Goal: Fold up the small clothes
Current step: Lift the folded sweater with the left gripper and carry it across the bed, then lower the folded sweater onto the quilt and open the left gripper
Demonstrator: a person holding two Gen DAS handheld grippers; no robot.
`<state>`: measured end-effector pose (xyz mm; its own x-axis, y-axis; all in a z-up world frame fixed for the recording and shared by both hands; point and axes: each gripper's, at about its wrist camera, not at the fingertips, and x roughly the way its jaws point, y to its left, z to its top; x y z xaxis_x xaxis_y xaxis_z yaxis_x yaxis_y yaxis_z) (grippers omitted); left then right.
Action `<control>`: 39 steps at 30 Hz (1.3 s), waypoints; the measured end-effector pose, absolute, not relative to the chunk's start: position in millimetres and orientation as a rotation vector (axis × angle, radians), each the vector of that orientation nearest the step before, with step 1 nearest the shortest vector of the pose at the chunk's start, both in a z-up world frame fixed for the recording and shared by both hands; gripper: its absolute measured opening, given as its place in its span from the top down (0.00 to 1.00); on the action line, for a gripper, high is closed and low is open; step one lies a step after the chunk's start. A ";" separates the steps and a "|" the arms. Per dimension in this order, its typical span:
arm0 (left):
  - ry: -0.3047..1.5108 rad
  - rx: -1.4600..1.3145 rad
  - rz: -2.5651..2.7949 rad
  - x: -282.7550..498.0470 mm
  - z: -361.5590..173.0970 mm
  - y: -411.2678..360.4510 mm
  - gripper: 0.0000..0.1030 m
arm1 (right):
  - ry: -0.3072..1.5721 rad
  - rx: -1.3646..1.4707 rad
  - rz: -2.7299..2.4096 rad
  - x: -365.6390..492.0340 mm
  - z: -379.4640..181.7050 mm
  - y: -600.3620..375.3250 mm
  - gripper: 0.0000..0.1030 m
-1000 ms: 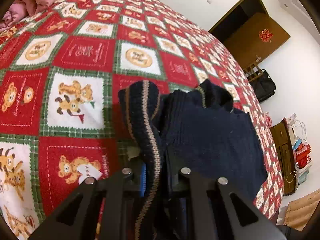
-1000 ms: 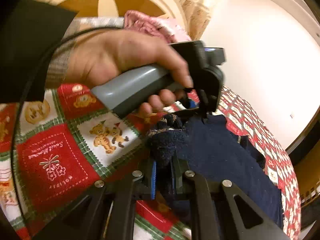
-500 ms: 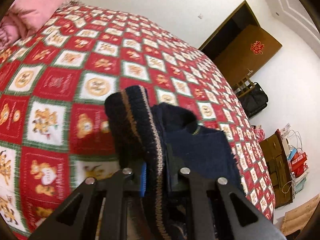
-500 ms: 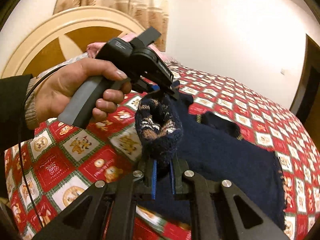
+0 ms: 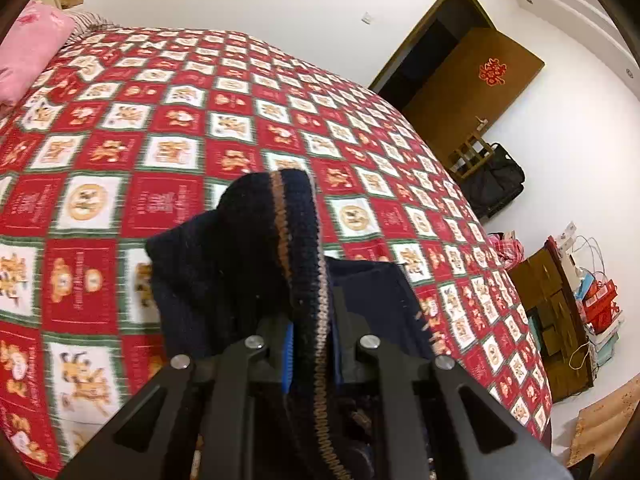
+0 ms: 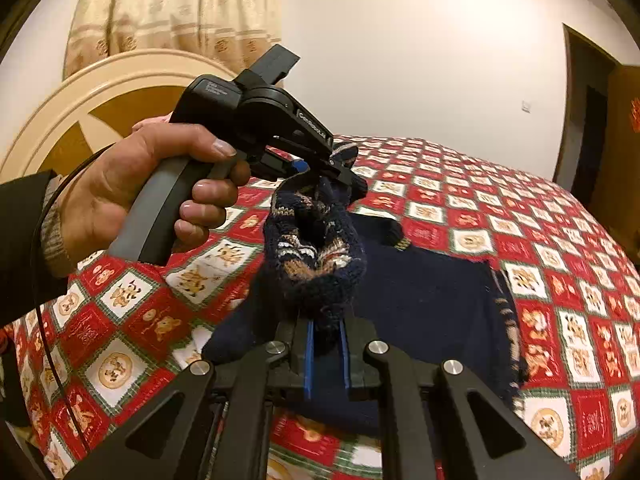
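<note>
Left wrist view. The left gripper [image 5: 310, 354] is pinched on the striped edge of the dark knit garment [image 5: 248, 248]: the brown-and-cream border runs straight between the blue pads. The held portion stands up in a hump in front of the camera, lifted clear of the red patchwork bedspread [image 5: 168, 128]. More of the navy cloth lies low to the right of the jaws. A pink pillow [image 5: 28, 48] sits at the far left corner of the bed, well apart.

Right wrist view. The right gripper [image 6: 325, 356] is likewise clamped on a bunched, patterned part of the same garment, which bulges up between its pads. The rest of the garment spreads flat on the bedspread beyond and to the right. Across from it, a person's hand [image 6: 132, 196] holds the other gripper's grey handle; that gripper bites the cloth just above the bunch.

Judgement on the step: both held corners look to be carried over the flat body to make a fold.
- Keep both pinches firm; thick knit is springy and may slip.
- Hold the two corners level and equally far apart so the folded edge lands straight.
- Lower onto the flat part before letting go, or the hump will flop unevenly.
</note>
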<state>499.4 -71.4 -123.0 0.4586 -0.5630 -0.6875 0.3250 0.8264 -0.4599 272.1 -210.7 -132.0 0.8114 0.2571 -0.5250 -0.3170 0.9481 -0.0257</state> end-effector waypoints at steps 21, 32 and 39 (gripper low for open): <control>1.040 -0.147 -0.683 498.3 -154.2 -228.8 0.86 | 0.680 0.095 0.195 263.7 -171.6 -347.7 0.91; 1.026 0.056 -0.641 482.4 -177.9 -285.4 0.78 | 0.781 0.256 0.204 265.6 -205.3 -387.0 0.90; 0.798 0.124 -0.639 439.1 -133.5 -266.0 0.38 | 0.776 0.334 0.188 254.9 -208.6 -410.5 0.67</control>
